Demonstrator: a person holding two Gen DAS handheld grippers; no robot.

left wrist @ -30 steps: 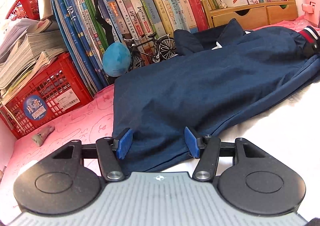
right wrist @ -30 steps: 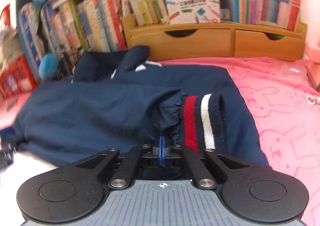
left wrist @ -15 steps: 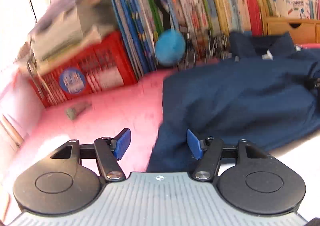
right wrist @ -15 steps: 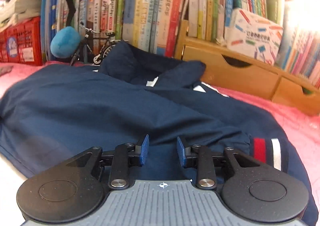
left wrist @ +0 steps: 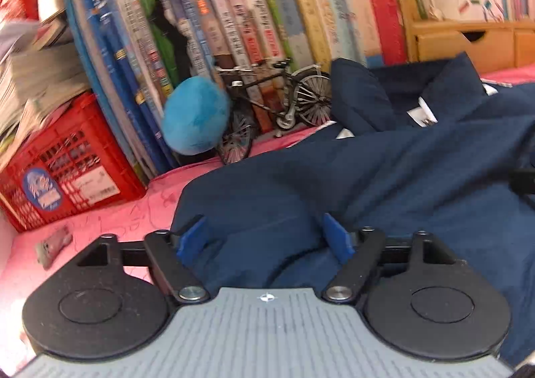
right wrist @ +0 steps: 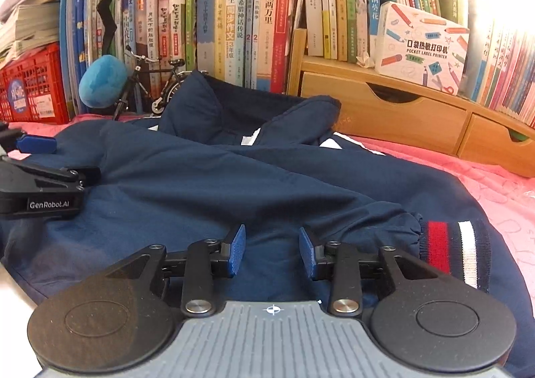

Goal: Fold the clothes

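Navy jacket (right wrist: pixel 207 191) lies spread on pink sheet (right wrist: pixel 495 191) before the books (right wrist: pixel 234 20). Left gripper (left wrist: pixel 265 239) jaws just widened, gaping over jacket's edge (nothing pinched). Right gripper (right wrist: pixel 272 252) just parted, empty, beside striped cuff (right wrist: pixel 451 251).

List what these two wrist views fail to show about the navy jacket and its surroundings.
- Navy jacket: near hem hidden behind the right gripper body, right wrist view.
- Striped cuff: out of frame in the left wrist view.
- Left gripper: cut off by the left edge, right wrist view.
- Book spines: motion-blurred, left wrist view.
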